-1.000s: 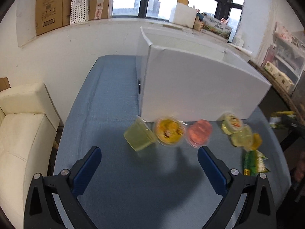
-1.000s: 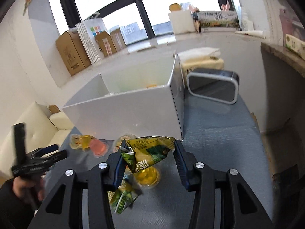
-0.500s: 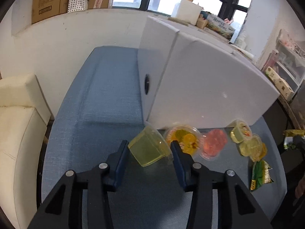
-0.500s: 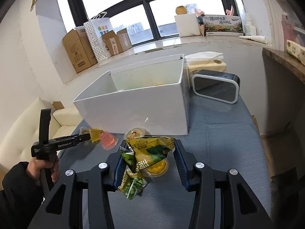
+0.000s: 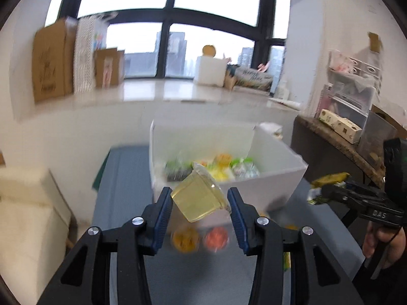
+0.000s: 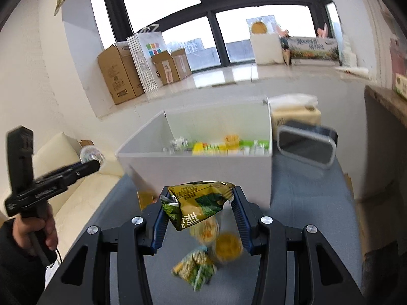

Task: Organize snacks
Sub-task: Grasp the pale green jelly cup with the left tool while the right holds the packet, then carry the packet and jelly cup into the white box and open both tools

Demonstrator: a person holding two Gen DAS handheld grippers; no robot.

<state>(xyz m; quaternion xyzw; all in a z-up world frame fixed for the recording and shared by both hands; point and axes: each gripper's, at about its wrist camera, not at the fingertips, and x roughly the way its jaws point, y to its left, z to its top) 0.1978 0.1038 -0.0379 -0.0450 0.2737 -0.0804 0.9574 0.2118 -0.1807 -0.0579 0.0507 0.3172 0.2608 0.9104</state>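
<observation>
My left gripper [image 5: 199, 200] is shut on a pale green jelly cup [image 5: 199, 199] and holds it tilted, above the table, in front of the white box [image 5: 277, 180]. My right gripper [image 6: 198, 203] is shut on a green and yellow snack bag [image 6: 197, 203], raised before the same white box [image 6: 193, 167], which holds several snacks. On the blue table an orange cup [image 5: 185, 237] and a pink cup [image 5: 216, 237] lie below the left gripper. A yellow cup [image 6: 229, 247] and a green packet [image 6: 195, 270] lie below the right gripper.
A dark container with a pale rim [image 6: 306, 148] and a tissue pack [image 6: 295, 113] stand right of the box. A cream sofa [image 6: 71, 185] is left of the table. Cardboard boxes [image 6: 119, 76] line the window sill. A brown counter [image 5: 338, 139] stands at the right.
The left gripper closed on the green jelly cup and lifted it off the table. Both grippers rose with their loads, so the box's inside now shows.
</observation>
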